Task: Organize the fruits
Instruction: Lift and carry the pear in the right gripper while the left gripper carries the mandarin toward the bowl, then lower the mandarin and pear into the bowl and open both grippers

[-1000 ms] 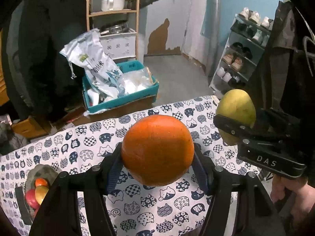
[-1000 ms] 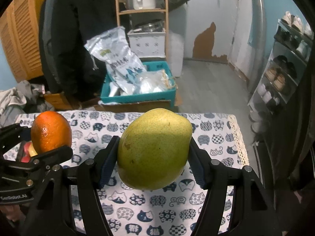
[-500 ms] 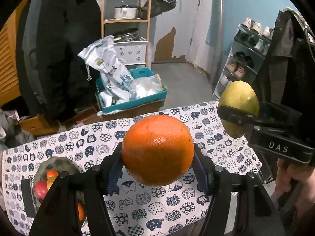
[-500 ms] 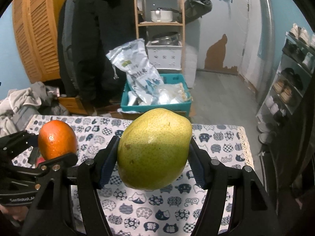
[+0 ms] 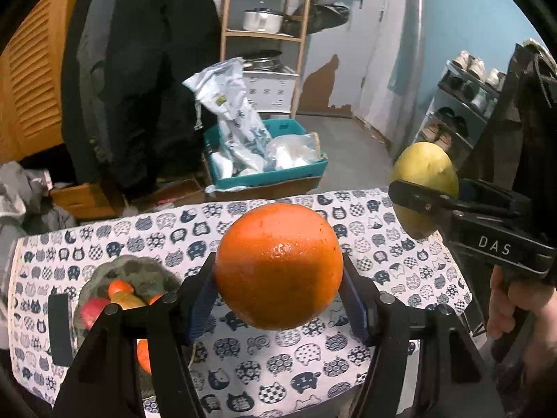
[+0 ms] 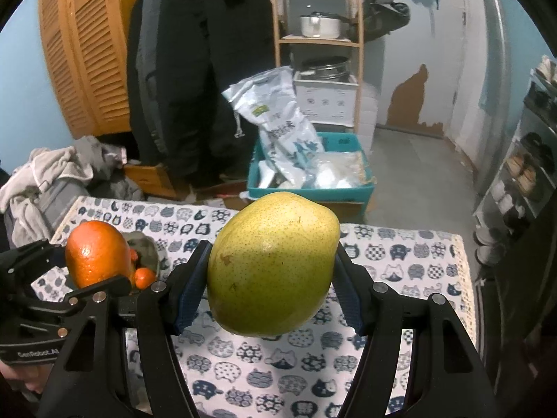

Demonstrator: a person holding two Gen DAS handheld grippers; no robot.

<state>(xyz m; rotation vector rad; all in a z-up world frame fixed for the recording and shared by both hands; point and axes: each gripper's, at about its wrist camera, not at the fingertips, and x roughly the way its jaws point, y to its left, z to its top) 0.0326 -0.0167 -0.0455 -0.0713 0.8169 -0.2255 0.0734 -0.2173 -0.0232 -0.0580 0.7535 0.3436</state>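
Note:
My left gripper [image 5: 278, 296] is shut on a large orange [image 5: 278, 264], held in the air above the cat-print tablecloth [image 5: 365, 244]. My right gripper [image 6: 271, 296] is shut on a green-yellow pear [image 6: 273, 261], also lifted over the table. In the left wrist view the pear [image 5: 423, 181] and right gripper show at the right; in the right wrist view the orange [image 6: 95, 256] and left gripper show at the left. A grey bowl [image 5: 139, 270] on the table's left holds several small fruits, red, yellow and orange; my left fingers partly cover it.
Beyond the table's far edge a teal crate [image 5: 268, 174] with plastic bags sits on the floor. A dark coat [image 6: 195, 69] hangs by a wooden shelf [image 6: 320, 41] holding a pot. A shoe rack [image 5: 463, 104] stands at the right, a clothes pile [image 6: 45, 181] at the left.
Both grippers drew back and a little up with their fruits still held. More of the table and the fruit bowl at the left came into view.

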